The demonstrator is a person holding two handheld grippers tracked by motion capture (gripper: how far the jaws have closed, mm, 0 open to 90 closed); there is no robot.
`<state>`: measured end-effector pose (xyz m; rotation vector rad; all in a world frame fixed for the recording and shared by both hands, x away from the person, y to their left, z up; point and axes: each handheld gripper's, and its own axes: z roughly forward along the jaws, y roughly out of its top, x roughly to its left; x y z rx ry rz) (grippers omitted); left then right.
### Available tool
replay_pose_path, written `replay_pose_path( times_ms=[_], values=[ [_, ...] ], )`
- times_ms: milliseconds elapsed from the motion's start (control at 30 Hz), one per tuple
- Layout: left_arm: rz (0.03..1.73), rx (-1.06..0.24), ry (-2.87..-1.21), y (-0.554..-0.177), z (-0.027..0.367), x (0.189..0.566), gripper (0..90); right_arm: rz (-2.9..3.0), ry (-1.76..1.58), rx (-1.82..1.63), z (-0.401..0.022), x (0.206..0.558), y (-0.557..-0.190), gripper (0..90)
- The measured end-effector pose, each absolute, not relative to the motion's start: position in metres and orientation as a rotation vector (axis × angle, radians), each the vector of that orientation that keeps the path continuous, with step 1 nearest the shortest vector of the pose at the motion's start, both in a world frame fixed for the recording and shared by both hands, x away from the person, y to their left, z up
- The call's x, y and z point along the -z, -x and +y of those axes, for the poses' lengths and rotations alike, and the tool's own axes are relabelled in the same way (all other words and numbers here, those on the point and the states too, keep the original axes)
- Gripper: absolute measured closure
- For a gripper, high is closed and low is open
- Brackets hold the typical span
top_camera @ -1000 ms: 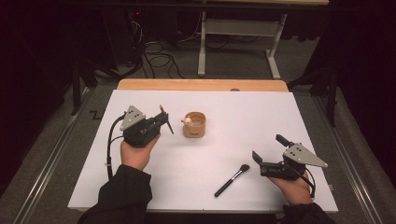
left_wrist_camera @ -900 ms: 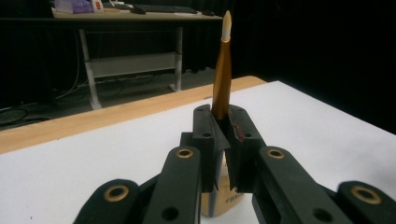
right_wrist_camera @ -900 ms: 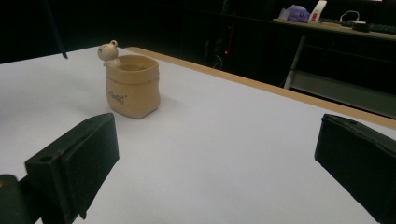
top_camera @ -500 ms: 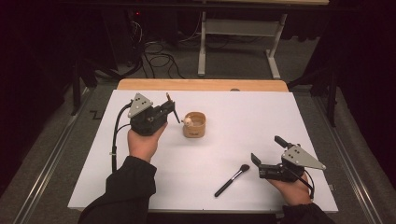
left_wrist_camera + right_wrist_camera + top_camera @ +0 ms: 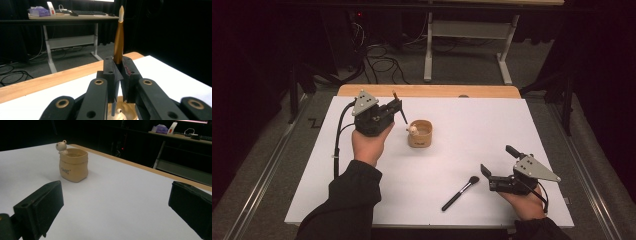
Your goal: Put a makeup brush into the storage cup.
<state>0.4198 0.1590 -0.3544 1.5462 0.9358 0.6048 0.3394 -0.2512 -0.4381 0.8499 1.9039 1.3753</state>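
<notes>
1. In the left gripper view, the lower part of the gold pen [image 5: 119,41] is hidden between the pressed jaws of the left gripper [image 5: 119,72]; its thin grey end below them is blurred.
2. The tan cup [image 5: 123,111] is cut off there by the bottom edge and masked by the jaw arms; the small figure on its rim cannot be made out.
3. In the right gripper view, both jaws of the right gripper [image 5: 116,202] are cut off by the picture's edges; the print on the cup's front is too small to be read.
4. In the high view, the bristle detail of the makeup brush [image 5: 460,193] is too small to be told; both sleeves are cut off at the bottom edge.
</notes>
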Motion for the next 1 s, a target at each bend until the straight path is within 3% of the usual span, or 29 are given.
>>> replay_pose_path(
  times_ms=[1000],
  values=[
    [0.941,-0.553,-1.557,-0.452,0.137,0.364,83.6,1.903,-0.843,-1.369,-0.251,0.438,-0.34,0.2]
  ],
)
